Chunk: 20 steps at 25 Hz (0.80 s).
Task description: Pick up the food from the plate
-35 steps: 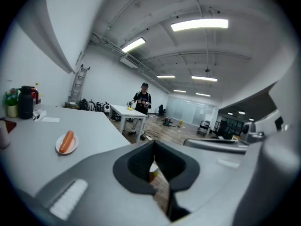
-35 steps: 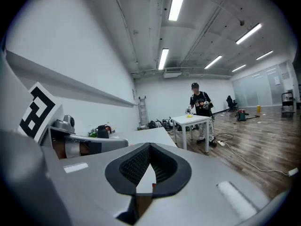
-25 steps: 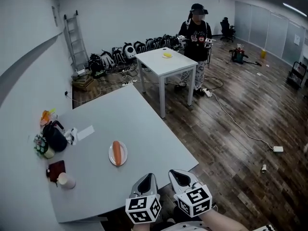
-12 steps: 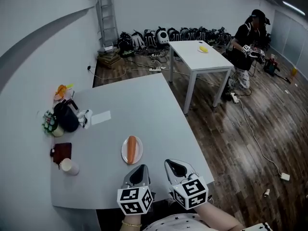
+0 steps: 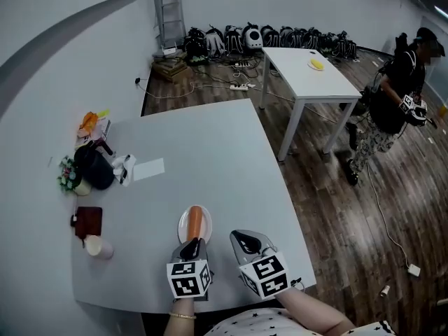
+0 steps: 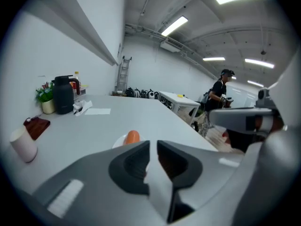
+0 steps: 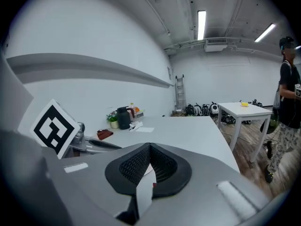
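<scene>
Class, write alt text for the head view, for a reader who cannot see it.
The left gripper and right gripper hang over a grey table near its front edge; the left tip is at a white plate bearing orange food. Another person stands by a white table beyond.

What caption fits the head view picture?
Left gripper and right gripper hover shut before the orange food on a white plate.

Orange food (image 5: pixel 196 220), perhaps sausage, on white plate (image 5: pixel 183 225)
</scene>
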Motion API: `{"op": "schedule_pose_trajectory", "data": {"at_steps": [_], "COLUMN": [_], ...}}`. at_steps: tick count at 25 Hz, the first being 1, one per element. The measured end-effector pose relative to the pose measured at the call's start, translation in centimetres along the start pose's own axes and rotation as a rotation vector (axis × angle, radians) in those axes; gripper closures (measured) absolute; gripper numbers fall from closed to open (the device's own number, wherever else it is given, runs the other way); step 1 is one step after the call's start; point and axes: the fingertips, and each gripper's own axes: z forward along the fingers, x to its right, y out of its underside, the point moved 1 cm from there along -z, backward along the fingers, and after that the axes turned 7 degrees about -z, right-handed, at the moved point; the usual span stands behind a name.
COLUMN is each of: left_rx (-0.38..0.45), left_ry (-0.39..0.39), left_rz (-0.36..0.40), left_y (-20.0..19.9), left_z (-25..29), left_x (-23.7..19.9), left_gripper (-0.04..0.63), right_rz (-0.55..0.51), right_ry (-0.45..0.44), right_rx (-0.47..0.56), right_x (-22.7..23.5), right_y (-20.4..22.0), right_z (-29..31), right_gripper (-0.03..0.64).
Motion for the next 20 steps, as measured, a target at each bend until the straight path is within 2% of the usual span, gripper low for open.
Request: {"op": "schedule_pose_trajectory", "data": {"at_steps": [2,7,9,13,20], "left_rx": [-0.06,-0.245,-0.315,-0.397,-0.398], "left_ry": [-0.009,-0.092,-0.105,-0.095,-0.103], "left_rz": [0.027,0.087,0.095,0.096,0.074], "left_y": [0.2,1.7,2.6,3.7,3.9], "left_z": [2.5,9.0,11.0,13.3,13.6], "left_x": [-1.5,-5.8,-6.8,-7.2,-7.5], "left_gripper": [0.451,0.361,0.353,0.36,0.377], "right_rz": [0.0,0.008,0.014,0.022,0.035], "right_ry": [-0.011,-0.032,-0.033,-0.033,-0.018], "right_rx": [-0.021,-0.066,-0.08,-0.099,-0.103], "right_x": [0.4,1.2,1.4,1.7,2.0], "right_y": [0.4,1.4,1.8,2.3,2.7], "right_z": [1.6,4.1,4.6,5.2,5.0], "right_gripper": [0.618,0.618,0.618,0.618,0.618]}}
